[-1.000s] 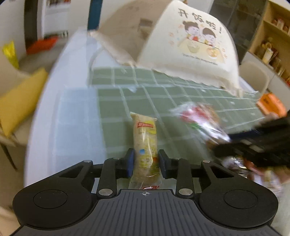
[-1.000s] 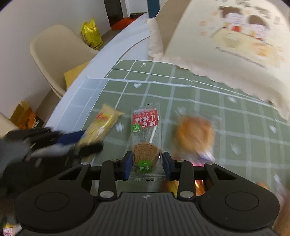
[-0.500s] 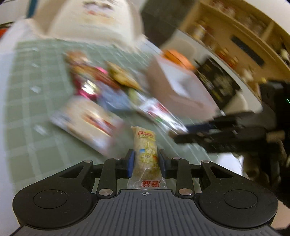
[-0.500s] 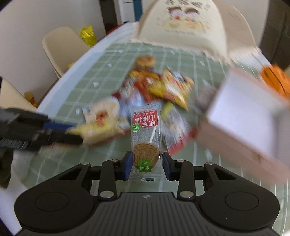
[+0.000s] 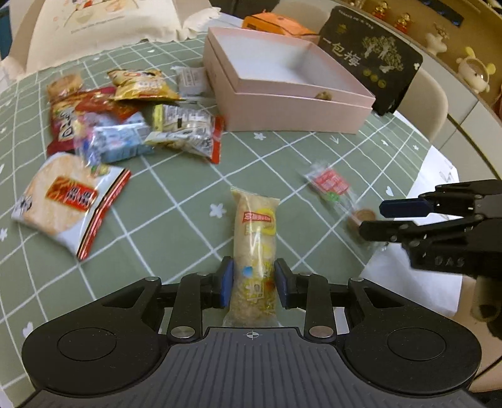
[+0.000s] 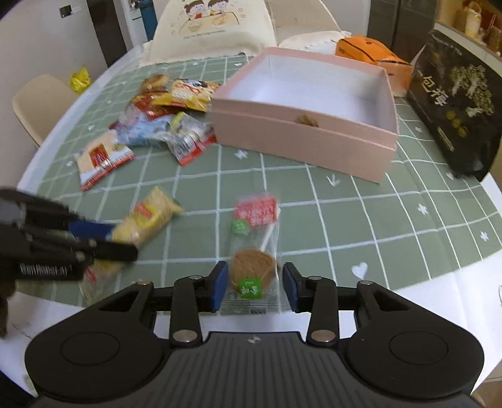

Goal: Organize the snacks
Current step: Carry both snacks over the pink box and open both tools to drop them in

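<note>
My left gripper (image 5: 253, 279) is shut on a long yellow snack packet (image 5: 255, 238), held over the green checked cloth; both show in the right wrist view (image 6: 147, 219) at the left. My right gripper (image 6: 253, 282) is shut on a clear lollipop packet with a red label and a brown disc (image 6: 254, 251); it shows in the left wrist view (image 5: 335, 191) at the right. A pink open box (image 6: 301, 141) stands ahead with one small brown item (image 6: 304, 120) inside. A pile of snack packets (image 5: 125, 119) lies left of the box.
A black gift bag (image 6: 455, 103) and an orange box (image 6: 373, 53) stand right of and behind the pink box. A cream food cover (image 6: 213, 28) sits at the table's far side. A rice cracker packet (image 5: 66, 201) lies apart from the pile. The table edge is near.
Both grippers, each holding its packet, have swung from the far left of the table toward the pink box, which now sits ahead. Their grips have not changed.
</note>
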`<state>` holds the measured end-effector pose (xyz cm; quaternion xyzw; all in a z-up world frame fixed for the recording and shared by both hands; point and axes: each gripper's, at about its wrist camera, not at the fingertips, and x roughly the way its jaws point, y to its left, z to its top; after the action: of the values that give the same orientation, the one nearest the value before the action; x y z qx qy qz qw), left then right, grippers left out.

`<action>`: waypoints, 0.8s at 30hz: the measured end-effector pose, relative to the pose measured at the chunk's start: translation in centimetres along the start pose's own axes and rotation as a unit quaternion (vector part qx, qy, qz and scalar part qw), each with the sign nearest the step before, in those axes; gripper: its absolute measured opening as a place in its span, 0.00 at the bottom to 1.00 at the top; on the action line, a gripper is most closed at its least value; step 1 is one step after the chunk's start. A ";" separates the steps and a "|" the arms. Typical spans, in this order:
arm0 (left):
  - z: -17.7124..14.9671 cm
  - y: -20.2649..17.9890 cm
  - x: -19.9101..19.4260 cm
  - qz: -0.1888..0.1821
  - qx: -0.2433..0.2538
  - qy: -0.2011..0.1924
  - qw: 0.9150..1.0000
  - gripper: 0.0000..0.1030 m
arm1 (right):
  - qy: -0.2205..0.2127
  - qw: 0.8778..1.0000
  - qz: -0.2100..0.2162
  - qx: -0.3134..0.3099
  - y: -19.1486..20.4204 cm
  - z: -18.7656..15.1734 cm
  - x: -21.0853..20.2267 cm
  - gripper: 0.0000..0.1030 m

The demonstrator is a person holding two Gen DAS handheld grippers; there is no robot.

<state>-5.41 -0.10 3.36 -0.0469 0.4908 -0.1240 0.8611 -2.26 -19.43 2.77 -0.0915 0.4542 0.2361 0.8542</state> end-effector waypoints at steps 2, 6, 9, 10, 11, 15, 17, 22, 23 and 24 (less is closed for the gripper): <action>0.2 -0.5 0.0 0.009 0.014 0.006 1.000 0.33 | -0.004 1.000 -0.004 0.002 -0.2 -0.7 0.2 0.43; 0.8 -1.4 0.2 0.031 0.030 0.023 0.999 0.33 | -0.006 1.000 0.000 0.011 0.1 -0.2 1.7 0.48; 0.5 -1.6 0.1 0.042 0.025 0.024 0.999 0.33 | -0.003 1.000 -0.006 -0.025 1.7 0.1 1.7 0.35; 0.4 -1.6 0.0 0.045 0.025 0.020 0.998 0.33 | -0.009 1.000 0.000 -0.029 2.0 0.1 1.1 0.35; 0.2 -1.8 0.0 0.050 0.030 0.016 0.998 0.33 | -0.014 1.000 0.008 -0.027 2.0 0.1 0.5 0.35; 1.1 -1.9 -1.5 0.018 0.004 -0.032 0.999 0.31 | -0.046 0.999 0.013 0.005 0.7 0.3 -2.7 0.35; 3.9 -2.5 -3.3 0.007 0.014 -0.088 0.996 0.31 | -0.068 0.997 0.002 0.023 -0.5 0.6 -4.7 0.35; 13.8 -1.1 -3.9 -0.032 -0.061 -0.189 0.980 0.32 | -0.112 0.992 -0.014 0.055 -3.0 2.2 -7.6 0.35; 15.5 -0.5 -3.1 -0.044 -0.073 -0.192 0.978 0.33 | -0.119 0.991 -0.024 0.058 -3.1 2.7 -7.7 0.35; 17.0 0.2 -2.0 -0.053 -0.080 -0.182 0.979 0.33 | -0.125 0.990 -0.030 0.060 -3.3 3.0 -7.8 0.35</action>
<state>8.16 -0.10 13.73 -0.1628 0.3308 -0.1191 0.9219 -2.21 -23.66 10.68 -0.0239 0.3537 0.1922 0.9151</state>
